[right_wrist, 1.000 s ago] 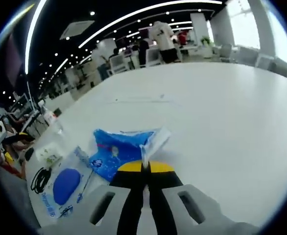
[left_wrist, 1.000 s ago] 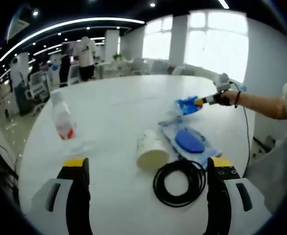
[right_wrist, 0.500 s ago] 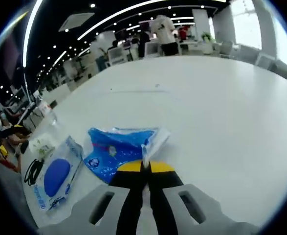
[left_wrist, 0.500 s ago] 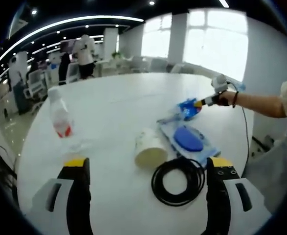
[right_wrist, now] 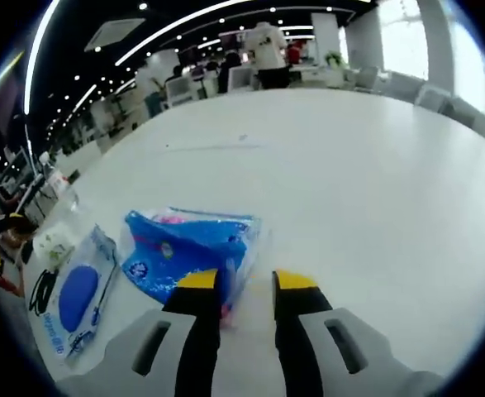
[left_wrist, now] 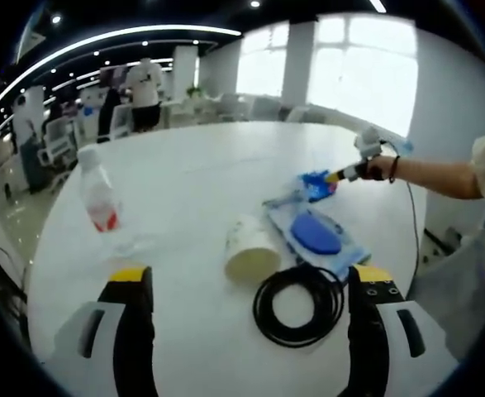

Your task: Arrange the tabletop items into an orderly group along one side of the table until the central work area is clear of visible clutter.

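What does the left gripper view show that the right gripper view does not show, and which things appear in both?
Left gripper view: the right gripper from outside, held by a person's hand at the far blue bag, and the left gripper, jaws wide apart.

Right gripper view: the right gripper's jaws apart, the bag's edge between them, lying on the table.

Both: the table, blue bag, water bottle, paper cup, coiled black cable and clear package with a blue oval item.
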A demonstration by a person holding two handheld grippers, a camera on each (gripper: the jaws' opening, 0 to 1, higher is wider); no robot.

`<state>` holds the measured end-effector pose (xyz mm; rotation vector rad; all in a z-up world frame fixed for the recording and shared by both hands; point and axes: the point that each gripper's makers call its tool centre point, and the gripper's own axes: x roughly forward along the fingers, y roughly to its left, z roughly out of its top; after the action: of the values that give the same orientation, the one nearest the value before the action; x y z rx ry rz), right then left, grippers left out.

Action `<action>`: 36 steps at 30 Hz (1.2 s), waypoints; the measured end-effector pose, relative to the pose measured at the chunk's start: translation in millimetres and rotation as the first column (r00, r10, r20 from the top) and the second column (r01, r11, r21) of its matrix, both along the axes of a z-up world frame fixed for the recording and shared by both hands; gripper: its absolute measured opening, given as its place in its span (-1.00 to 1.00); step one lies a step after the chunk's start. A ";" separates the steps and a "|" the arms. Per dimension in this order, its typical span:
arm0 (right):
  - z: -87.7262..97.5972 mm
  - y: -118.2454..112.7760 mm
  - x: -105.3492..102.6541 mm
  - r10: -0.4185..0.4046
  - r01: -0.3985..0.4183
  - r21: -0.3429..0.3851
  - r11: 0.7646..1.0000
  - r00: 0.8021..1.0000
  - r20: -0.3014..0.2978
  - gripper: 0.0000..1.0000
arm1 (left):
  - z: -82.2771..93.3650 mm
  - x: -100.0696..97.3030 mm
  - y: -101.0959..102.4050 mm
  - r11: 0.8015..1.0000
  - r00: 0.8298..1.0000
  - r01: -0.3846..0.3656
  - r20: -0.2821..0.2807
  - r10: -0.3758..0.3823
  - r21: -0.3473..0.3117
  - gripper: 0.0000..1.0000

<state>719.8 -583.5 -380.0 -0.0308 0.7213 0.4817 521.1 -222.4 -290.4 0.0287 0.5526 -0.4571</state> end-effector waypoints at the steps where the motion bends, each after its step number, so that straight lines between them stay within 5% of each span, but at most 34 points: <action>1: 1.4 -2.3 0.3 -0.006 0.006 -0.009 1.000 1.000 0.006 -0.46 | 0.0 0.0 0.0 1.000 1.000 0.001 0.000 -0.001 0.001 0.91; 7: 11.4 -7.9 -2.1 -0.064 0.064 0.010 0.998 0.998 0.003 0.01 | 12.4 5.1 1.1 0.999 0.998 -0.021 0.051 0.023 -0.043 0.91; 16: 29.0 1.1 -12.0 -0.080 0.080 0.036 0.996 0.997 0.016 0.64 | 12.0 3.5 -3.1 0.999 0.999 -0.009 0.051 0.010 -0.031 0.93; 25: 30.7 33.6 -33.6 -0.008 0.008 0.038 0.999 1.000 0.007 0.99 | 24.6 3.5 -13.0 0.998 0.996 0.014 0.092 -0.008 -0.064 0.99; 36: 45.1 88.7 -66.1 0.113 -0.114 0.084 0.990 0.993 0.017 0.99 | 30.1 0.4 -14.4 0.998 0.995 0.019 0.101 -0.013 -0.053 0.99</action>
<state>653.7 -494.9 -334.9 0.0050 0.6889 0.6206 521.5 -236.8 -260.3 0.0048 0.4412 -0.4831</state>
